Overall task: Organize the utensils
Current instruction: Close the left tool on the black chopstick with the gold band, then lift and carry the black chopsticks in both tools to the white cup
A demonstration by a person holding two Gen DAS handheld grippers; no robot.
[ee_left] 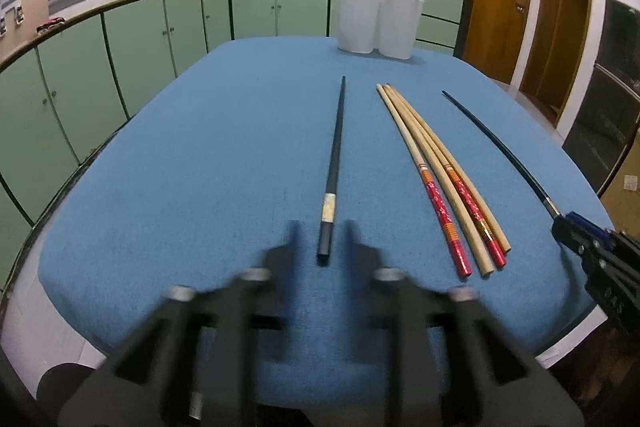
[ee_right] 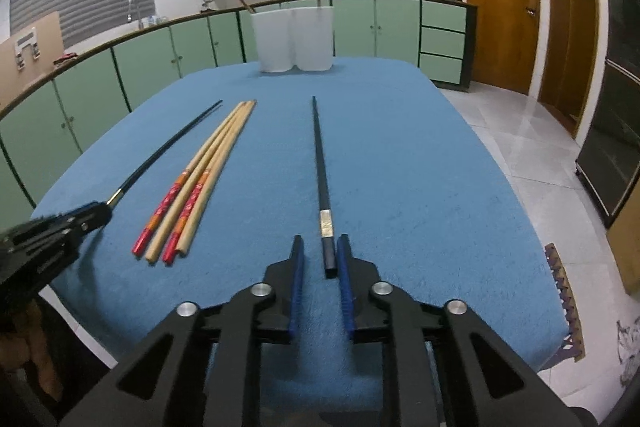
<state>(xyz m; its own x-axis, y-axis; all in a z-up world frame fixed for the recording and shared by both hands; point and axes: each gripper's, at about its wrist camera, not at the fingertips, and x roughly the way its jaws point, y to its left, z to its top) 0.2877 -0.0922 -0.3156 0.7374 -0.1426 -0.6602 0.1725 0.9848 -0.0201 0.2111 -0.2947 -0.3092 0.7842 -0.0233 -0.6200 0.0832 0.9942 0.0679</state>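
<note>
On the blue tablecloth (ee_left: 200, 167) a black chopstick (ee_left: 336, 151) lies lengthwise, its thick end between the blurred fingers of my left gripper (ee_left: 322, 227), which is open with gaps on both sides. A second black chopstick (ee_right: 320, 163) has its end between the blue pads of my right gripper (ee_right: 319, 247); it rests against the right pad, clear of the left one, so this gripper is open. Several wooden chopsticks (ee_left: 440, 167), two with red handles, lie between the black ones. Two white holders (ee_left: 378, 21) stand at the far edge, a red chopstick in each.
The right gripper (ee_left: 580, 239) shows at the right edge of the left wrist view, the left gripper (ee_right: 80, 223) at the left edge of the right wrist view. Green cabinets (ee_left: 140, 39) curve behind the table. A brown slatted piece (ee_right: 564, 299) hangs by the table's right edge.
</note>
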